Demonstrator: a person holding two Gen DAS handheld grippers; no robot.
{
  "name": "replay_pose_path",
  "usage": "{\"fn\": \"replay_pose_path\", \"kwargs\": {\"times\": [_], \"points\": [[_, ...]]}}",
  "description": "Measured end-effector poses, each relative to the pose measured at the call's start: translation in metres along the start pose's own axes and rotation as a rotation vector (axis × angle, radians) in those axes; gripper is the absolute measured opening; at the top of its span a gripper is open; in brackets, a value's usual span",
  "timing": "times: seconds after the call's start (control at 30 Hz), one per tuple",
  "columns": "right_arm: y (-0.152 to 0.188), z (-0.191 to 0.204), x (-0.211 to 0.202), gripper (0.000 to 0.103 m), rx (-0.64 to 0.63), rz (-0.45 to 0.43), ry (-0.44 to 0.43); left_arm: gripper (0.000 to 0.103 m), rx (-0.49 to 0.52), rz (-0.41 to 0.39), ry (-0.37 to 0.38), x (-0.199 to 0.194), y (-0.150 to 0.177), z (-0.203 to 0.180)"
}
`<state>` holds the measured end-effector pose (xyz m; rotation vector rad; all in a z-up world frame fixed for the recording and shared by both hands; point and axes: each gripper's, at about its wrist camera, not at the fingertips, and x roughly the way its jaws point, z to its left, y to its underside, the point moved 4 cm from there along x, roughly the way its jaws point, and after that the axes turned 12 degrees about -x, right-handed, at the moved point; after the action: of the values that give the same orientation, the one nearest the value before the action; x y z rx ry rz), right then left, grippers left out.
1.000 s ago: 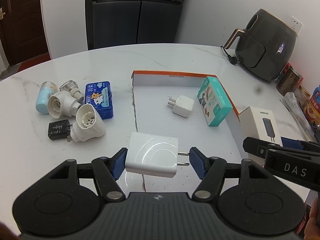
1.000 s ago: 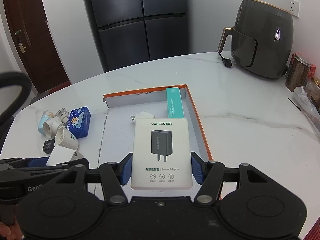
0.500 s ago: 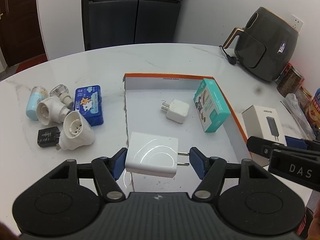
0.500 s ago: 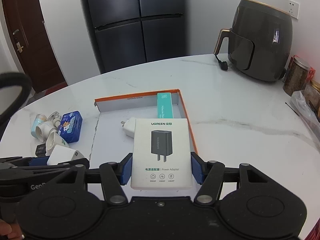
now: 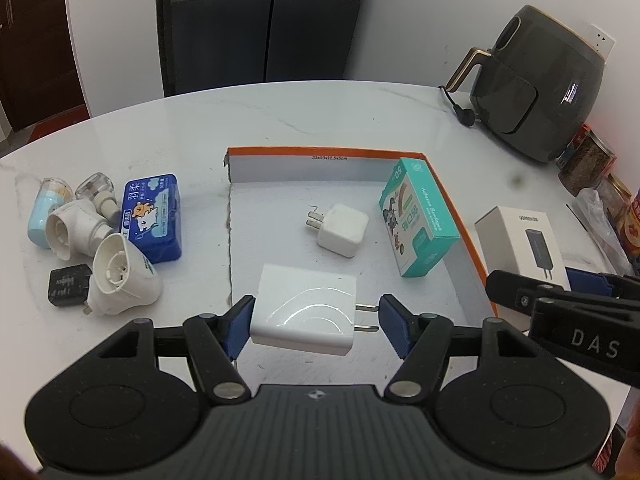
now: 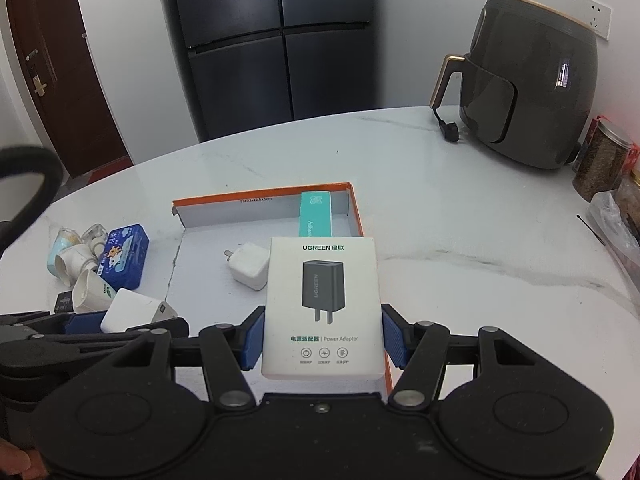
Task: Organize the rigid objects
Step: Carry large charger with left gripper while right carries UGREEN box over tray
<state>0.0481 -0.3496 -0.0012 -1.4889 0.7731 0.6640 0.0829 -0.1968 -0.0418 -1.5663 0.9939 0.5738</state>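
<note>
While sorting is under way, the stock stands as follows.

Already in the shallow white cardboard tray with orange rim: one small white cube-shaped plug charger, lying mid-floor with its prongs toward the tray's left side; one teal bandage carton, leaning along the right wall.

In transit: one large glossy white power adapter, clamped between the blue pads of the left gripper, one pad on its body and the other on its prong tips, held over the near part of the tray floor. One white boxed power adapter with a black charger printed on its face, gripped by its two long sides in the right gripper, held over the tray's right rim at the near end. Both claws are partly closed, each on its load.

Outstanding, on the white marble-look table left of the tray: a blue printed tin, two white plug-in vaporiser bodies, two small clear refill bottles and a small black plug adapter. By my count, roughly half remains.

Room and edges: the tray has its near and left walls folded flat, so entry from those sides looks unobstructed. Free floor lies near and left of the cube charger. The two grippers sit close together; the box must pass over the standing right rim.
</note>
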Motion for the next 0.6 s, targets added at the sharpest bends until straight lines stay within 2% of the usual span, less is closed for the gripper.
{"fn": "replay_pose_path", "kwargs": {"times": [0.6], "points": [[-0.009, -0.007, 0.032, 0.071, -0.032, 0.036, -0.031, 0.068, -0.028, 0.014, -0.030, 0.021, -0.006, -0.003]]}}
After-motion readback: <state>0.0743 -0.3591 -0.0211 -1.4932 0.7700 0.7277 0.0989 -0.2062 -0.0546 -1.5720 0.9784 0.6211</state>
